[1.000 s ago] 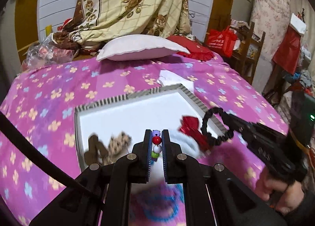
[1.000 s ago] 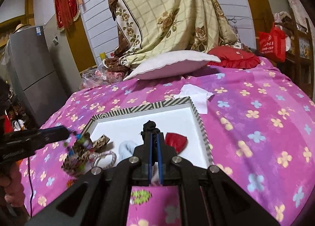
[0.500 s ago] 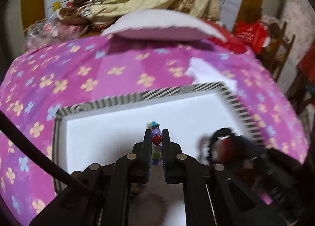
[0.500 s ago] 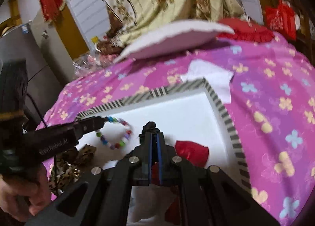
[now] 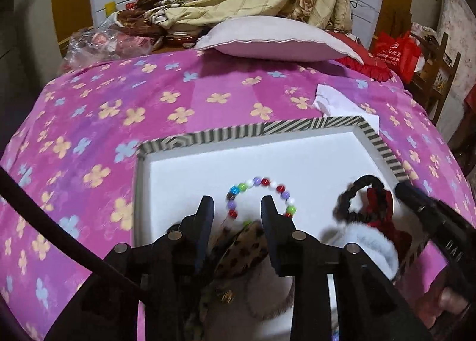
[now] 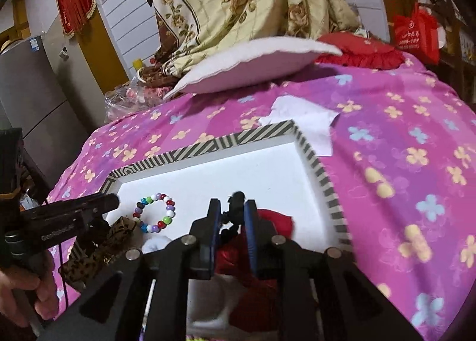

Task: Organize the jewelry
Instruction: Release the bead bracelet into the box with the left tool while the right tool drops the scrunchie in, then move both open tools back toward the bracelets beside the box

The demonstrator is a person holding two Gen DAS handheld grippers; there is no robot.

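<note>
Black left gripper [image 5: 237,207] jaws are opening, clear of the multicoloured bead bracelet [image 5: 260,199] lying flat on the white tray floor just beyond them. Right gripper [image 6: 232,212] jaws are also opening, with the black braided hair loop [image 6: 235,210] between them. Farther off, the striped-rim tray [image 5: 238,133] sits on a pink flowered bedspread [image 5: 89,121].

Dim indoor light; fisheye-bent dark edges; motion blur lower right.
</note>
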